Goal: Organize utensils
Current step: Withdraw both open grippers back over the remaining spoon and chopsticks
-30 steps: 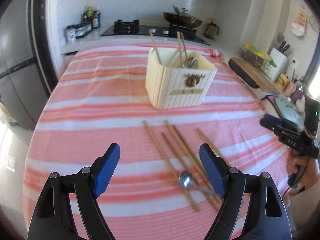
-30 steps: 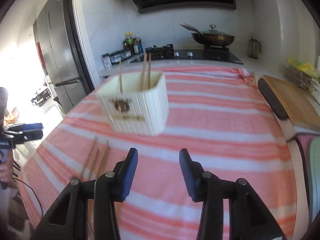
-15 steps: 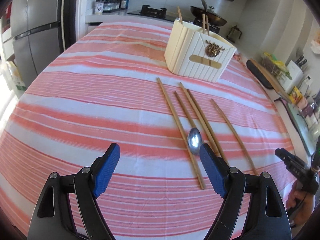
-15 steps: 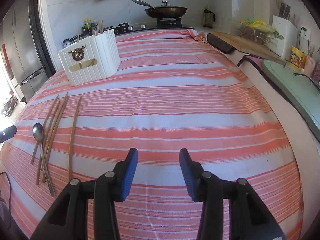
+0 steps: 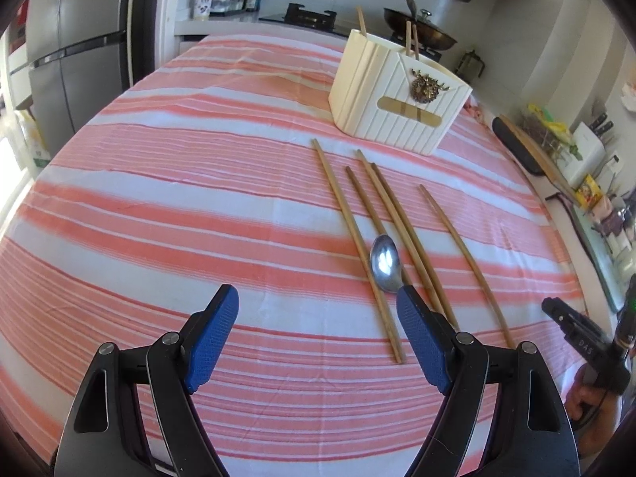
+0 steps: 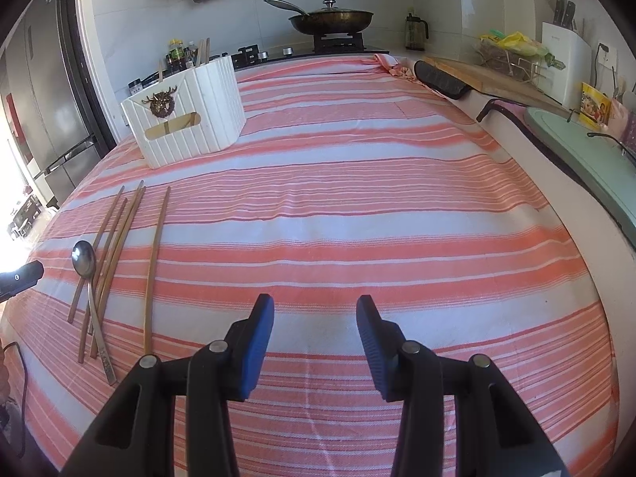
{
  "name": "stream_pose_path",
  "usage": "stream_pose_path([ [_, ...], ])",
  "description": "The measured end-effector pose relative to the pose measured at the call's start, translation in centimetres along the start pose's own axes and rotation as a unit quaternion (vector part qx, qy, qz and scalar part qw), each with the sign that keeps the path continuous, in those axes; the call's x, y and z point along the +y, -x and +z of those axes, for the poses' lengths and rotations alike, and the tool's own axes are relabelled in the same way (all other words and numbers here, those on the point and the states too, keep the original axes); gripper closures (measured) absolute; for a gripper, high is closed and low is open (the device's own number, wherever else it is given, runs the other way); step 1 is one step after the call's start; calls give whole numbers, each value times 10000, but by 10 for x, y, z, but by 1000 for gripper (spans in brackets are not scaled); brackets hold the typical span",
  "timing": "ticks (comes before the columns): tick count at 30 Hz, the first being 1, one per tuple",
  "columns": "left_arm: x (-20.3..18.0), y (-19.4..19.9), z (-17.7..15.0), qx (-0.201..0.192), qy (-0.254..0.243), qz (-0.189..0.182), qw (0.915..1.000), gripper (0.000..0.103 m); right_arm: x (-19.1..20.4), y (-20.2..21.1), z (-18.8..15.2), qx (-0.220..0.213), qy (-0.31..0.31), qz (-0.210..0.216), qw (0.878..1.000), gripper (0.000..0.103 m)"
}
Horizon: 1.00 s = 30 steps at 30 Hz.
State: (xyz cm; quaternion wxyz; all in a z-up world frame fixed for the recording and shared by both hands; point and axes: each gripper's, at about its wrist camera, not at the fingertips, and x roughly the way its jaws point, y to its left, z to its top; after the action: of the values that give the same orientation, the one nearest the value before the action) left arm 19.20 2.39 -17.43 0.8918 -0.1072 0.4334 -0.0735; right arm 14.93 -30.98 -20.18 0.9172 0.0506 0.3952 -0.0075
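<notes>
A cream ribbed utensil holder (image 5: 397,99) stands on the striped cloth with chopsticks upright in it; it also shows in the right wrist view (image 6: 187,119). Several wooden chopsticks (image 5: 353,234) lie loose in front of it, with a metal spoon (image 5: 384,262) across them. In the right wrist view the chopsticks (image 6: 153,254) and spoon (image 6: 84,259) lie at the left. My left gripper (image 5: 318,330) is open and empty, its right finger just before the spoon bowl. My right gripper (image 6: 315,330) is open and empty over bare cloth, right of the utensils.
The table has a pink and white striped cloth (image 6: 357,206). A stove with a pan (image 6: 330,20) is behind it. A cutting board (image 6: 489,79), knife block (image 6: 564,59) and green tray (image 6: 588,159) line the right counter. A fridge (image 5: 71,59) stands at the left.
Both grippers have drawn back and lowered toward the near table edge. The holder now sits farther away in both views. The spoon and chopsticks have not moved.
</notes>
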Motion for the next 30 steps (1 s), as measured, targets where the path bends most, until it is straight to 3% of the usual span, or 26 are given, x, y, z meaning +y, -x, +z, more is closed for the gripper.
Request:
stream_pose_path([
  [19,6,-7,-11,19,186,105,9998,20,7,-8,-3,167,92,-75,9998,59],
  [25,-15,-17,-15,137,-139,53,9998,20,7,-8,-3,181,118,-96,9997,59],
  [30,-33,-27,-16,206,-429,249,9986,20,7,-8,-4,185,113,-89,9997,59],
])
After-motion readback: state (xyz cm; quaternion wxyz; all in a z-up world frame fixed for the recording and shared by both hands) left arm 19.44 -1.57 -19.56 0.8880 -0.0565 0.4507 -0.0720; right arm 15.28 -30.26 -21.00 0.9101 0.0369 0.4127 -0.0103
